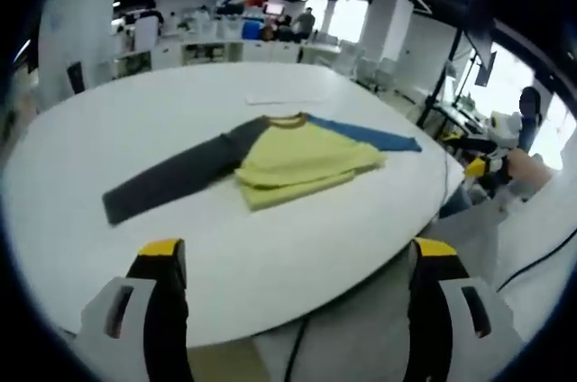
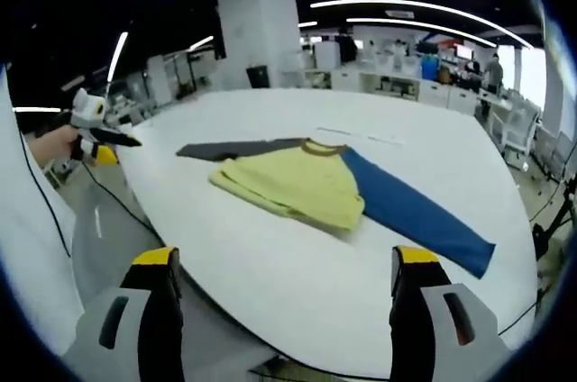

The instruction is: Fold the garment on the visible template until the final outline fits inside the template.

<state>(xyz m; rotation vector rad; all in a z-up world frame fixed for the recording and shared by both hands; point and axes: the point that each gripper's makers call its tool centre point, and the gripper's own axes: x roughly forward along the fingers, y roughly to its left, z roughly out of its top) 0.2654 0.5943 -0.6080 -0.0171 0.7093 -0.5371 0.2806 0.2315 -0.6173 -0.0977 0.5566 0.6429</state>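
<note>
Lying mid-table, body of garment already doubled, grey sleeve and blue sleeve outstretched. Both grippers agape, empty. Template perhaps underneath, unclear. Fold sleeves inward, pinching cuffs squarely.

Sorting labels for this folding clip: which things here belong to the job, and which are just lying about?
Job:
shirt, partly folded, both sleeves still spread
table it lies on
left gripper, open, holding nothing
right gripper, open, holding nothing

Lying about:
pale sheet beyond the shirt; whether it is the template, I cannot tell
desks in the background
</note>
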